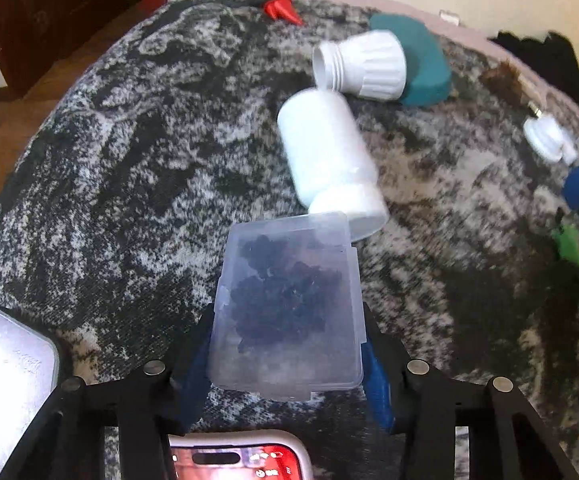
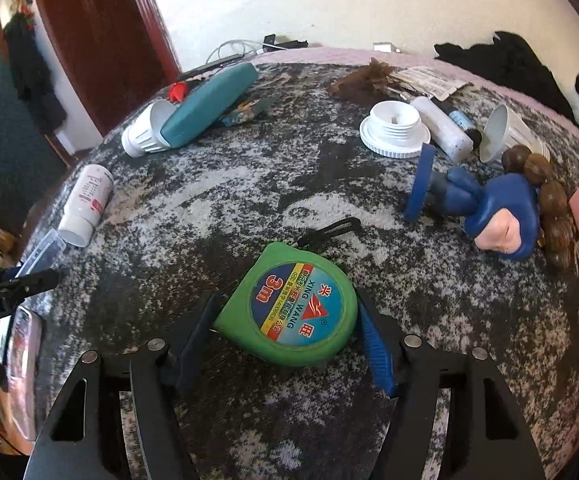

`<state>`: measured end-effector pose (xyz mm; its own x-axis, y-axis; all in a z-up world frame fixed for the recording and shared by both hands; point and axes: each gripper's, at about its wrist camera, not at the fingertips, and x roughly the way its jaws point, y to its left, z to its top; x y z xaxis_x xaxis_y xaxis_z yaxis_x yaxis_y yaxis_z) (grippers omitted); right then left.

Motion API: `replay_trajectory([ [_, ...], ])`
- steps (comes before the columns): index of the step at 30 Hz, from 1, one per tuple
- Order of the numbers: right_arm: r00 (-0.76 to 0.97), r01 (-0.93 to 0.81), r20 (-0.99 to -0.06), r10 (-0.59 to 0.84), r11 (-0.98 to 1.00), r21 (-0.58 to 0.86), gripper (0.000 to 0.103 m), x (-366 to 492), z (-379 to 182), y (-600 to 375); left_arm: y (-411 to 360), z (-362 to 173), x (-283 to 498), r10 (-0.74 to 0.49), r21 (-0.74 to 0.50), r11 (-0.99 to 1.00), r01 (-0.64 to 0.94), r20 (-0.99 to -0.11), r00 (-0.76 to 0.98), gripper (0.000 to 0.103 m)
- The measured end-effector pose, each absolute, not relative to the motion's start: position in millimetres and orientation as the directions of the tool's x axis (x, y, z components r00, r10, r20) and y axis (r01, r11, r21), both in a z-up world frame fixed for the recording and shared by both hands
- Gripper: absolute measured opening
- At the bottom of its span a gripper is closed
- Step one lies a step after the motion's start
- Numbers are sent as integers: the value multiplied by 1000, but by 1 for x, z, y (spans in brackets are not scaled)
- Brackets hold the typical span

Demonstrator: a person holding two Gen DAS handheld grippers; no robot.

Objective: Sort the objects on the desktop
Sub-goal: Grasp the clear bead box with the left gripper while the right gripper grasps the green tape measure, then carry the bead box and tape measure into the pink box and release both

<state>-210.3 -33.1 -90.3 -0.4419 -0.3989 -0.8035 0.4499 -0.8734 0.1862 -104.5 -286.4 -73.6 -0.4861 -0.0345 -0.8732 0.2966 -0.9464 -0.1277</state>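
Bench (image 2: 249, 184) under mottled grey-black cloth, cluttered. Teal case (image 2: 209, 106) lies at far left, propped on a white ribbed cap (image 2: 143, 136). White pill bottle (image 1: 329, 160) on its side, centre. Left claw (image 1: 285, 344) is closed onto a clear plastic box (image 1: 289, 312) of dark bits, held over the cloth. Right claw (image 2: 285, 320) pinches a green tape measure (image 2: 289, 306) resting on the bench, both fingers touching its sides.

The clear, smooth plastic rectangular box (image 1: 287, 308) looks faintly frosted. The green plastic tape measure (image 2: 289, 306) carries a glossy printed label. The mottled grey-and-black cloth cover (image 2: 217, 200) appears matt and rough. The white plastic pill bottle (image 1: 329, 160) looks smooth.
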Motion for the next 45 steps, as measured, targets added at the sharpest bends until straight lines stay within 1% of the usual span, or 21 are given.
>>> replay_trajectory([
  [7,-431,430,-795,-426,-872,234,70,-206,-81,-26,-279,-40,-93,-36,-155,-945,289,-828,-560,53],
  [14,-454,467,-763,-461,-852,237,70,-185,-54,-26,-258,2,-81,-11,-191,-951,244,-767,-641,53],
  [21,-533,515,-680,-503,-831,211,70,-148,-3,-12,-226,38,-79,43,-229,-958,171,-705,-708,54],
  [29,-662,510,-560,-499,-847,152,70,-111,58,30,-168,78,-86,129,-250,-967,44,-631,-765,54],
  [32,-720,485,-506,-475,-866,122,70,-98,79,54,-145,92,-89,168,-263,-965,-5,-600,-782,54],
  [38,-838,377,-401,-371,-924,68,70,-75,116,120,-86,118,-95,252,-267,-956,-119,-550,-796,54],
  [45,-939,186,-294,-180,-982,8,70,-52,148,202,1,145,-106,384,-278,-920,-277,-494,-780,54],
])
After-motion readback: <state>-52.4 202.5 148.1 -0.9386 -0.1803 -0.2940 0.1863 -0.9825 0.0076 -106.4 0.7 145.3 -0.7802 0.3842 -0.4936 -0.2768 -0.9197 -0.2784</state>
